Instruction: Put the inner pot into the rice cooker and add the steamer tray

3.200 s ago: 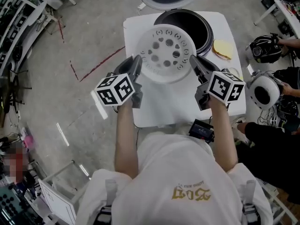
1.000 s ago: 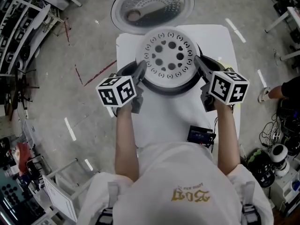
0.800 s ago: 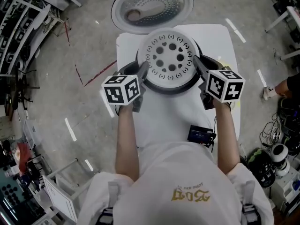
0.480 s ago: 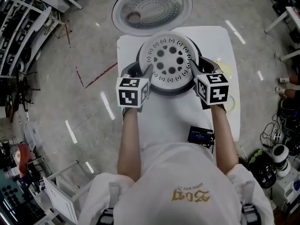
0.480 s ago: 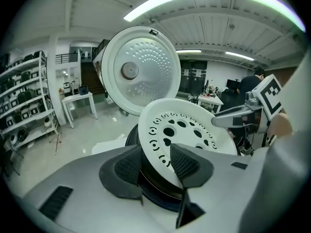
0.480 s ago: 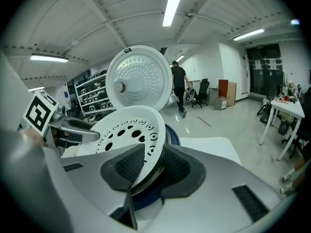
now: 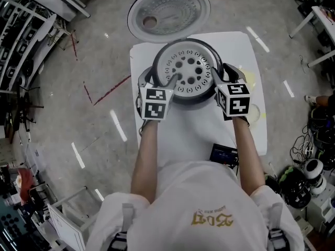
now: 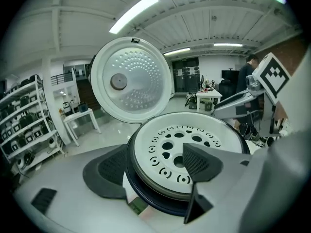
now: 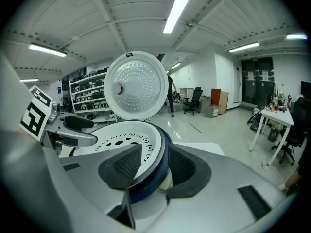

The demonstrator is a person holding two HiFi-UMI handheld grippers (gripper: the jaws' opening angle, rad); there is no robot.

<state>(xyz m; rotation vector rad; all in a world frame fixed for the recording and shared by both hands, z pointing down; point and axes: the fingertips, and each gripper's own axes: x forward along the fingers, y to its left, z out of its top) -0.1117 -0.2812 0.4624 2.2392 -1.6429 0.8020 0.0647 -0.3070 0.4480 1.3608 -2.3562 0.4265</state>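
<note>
The white perforated steamer tray (image 7: 188,71) lies flat in the top of the dark rice cooker (image 7: 180,97), whose lid (image 7: 168,12) stands open behind it. My left gripper (image 7: 158,80) straddles the tray's left rim and my right gripper (image 7: 220,78) its right rim. Both have just been opening their jaws. In the left gripper view one pad hangs over the tray (image 8: 155,144) and the other outside the cooker wall, neither pressing. In the right gripper view the rim (image 9: 163,149) likewise stands free between the pads. The inner pot is hidden under the tray.
The cooker stands at the far end of a small white table (image 7: 193,132). A black device (image 7: 224,153) lies near the table's front edge, and a yellowish item (image 7: 247,80) and a pale disc (image 7: 254,113) lie on its right side. Shelving (image 7: 21,46) lines the left.
The tray went from held over the table's middle to resting in the cooker. Both grippers rolled so their cubes face up, and their jaws parted off the tray's rim.
</note>
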